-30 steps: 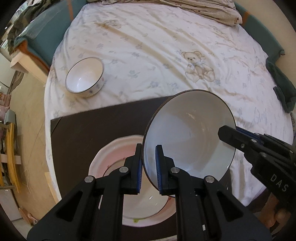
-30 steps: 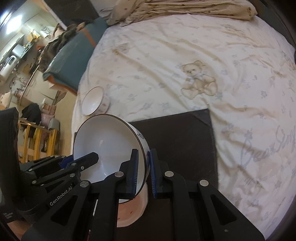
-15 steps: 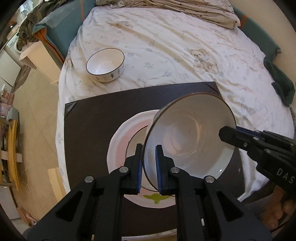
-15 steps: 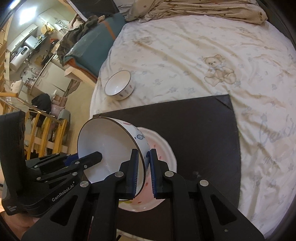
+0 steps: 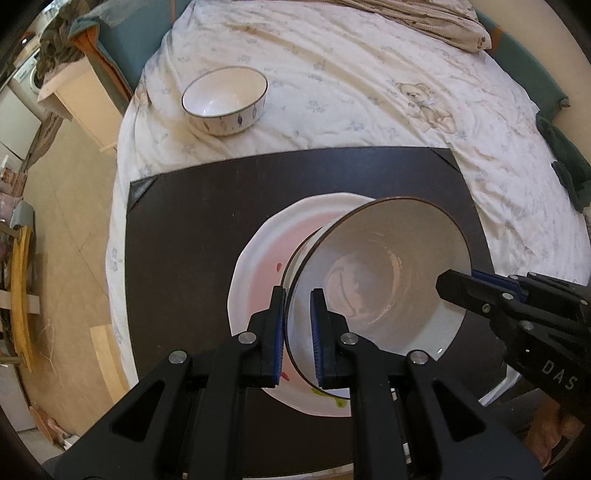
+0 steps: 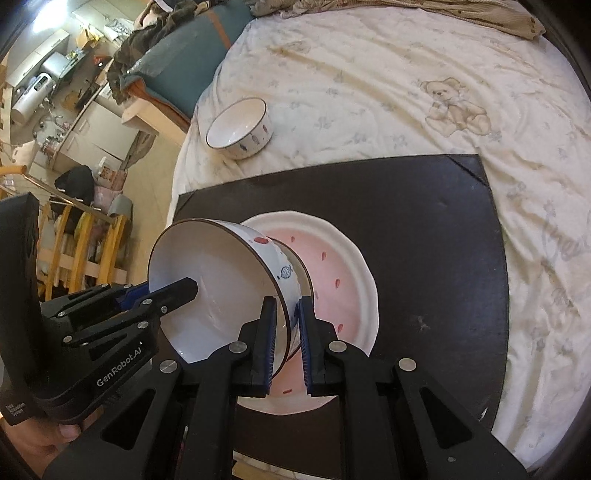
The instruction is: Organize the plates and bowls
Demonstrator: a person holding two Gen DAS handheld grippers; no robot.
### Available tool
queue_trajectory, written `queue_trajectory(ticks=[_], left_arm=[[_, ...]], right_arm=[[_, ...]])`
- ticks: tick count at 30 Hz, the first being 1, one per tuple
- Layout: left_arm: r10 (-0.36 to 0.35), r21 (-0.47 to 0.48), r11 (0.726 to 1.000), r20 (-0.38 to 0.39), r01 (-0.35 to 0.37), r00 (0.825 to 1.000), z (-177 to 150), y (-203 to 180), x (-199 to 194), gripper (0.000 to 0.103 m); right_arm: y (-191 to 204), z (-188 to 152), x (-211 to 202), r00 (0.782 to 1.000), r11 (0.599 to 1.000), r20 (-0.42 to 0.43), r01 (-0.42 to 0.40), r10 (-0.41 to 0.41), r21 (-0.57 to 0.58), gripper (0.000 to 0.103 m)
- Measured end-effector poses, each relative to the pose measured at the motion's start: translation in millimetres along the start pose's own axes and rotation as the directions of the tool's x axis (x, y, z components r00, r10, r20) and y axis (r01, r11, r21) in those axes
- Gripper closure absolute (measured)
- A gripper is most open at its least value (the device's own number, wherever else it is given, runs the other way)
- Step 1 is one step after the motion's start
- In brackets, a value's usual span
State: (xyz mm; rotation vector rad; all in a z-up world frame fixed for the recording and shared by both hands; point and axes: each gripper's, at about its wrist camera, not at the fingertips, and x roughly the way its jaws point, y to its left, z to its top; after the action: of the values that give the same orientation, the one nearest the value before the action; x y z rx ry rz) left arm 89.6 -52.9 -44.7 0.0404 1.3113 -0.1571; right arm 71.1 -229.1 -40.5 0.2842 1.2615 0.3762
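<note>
Right, bed [image 5: 369,74] carries a dark mat [image 5: 192,229], pink plate [image 5: 258,266] on it. Big bowl [image 5: 384,280] hangs tilted over the plate, rim clamped by left gripper [image 5: 298,332] and right gripper [image 6: 286,345], both closed on it. Small bowl [image 5: 225,99] sits apart on the sheet. Risk: uneven release, so the tilted bowl tips or chips the plate.

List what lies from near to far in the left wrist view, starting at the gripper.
Left gripper → large white bowl with a dark rim clamped in it → dark rectangular mat → small white patterned bowl → beige striped blanket.
</note>
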Motion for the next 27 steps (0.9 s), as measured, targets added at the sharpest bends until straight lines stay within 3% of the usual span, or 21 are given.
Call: queue_trajectory(ticks=[3, 16, 21, 27], left_arm=[[-0.020, -0.018, 1.000, -0.015, 0.020, 1.000, -1, 4, 7, 0.093], [-0.011, 0.004, 1.000, 0.048, 0.011, 0.999, 1, 6, -2, 0.092], [-0.052, -0.026, 0.998, 0.068, 0.054, 0.996, 4, 13, -9, 0.092], [-0.130, -0.108, 0.985, 0.061, 0.136, 0.990, 7, 27, -9, 0.092]], right_arm=[[0, 1, 7, 1.000, 1.000, -0.017, 0.006, -0.006, 0.006, 0.090], [-3, 7, 22, 0.998, 0.999, -0.037, 0.045, -0.045, -0.002, 0.090], [-8, 7, 18, 0.999, 0.999, -0.038, 0.000, 0.002, 0.032, 0.086], [-15, 13, -1, 0.999, 0.998, 0.019, -0.042, 0.041, 0.052, 0.086]])
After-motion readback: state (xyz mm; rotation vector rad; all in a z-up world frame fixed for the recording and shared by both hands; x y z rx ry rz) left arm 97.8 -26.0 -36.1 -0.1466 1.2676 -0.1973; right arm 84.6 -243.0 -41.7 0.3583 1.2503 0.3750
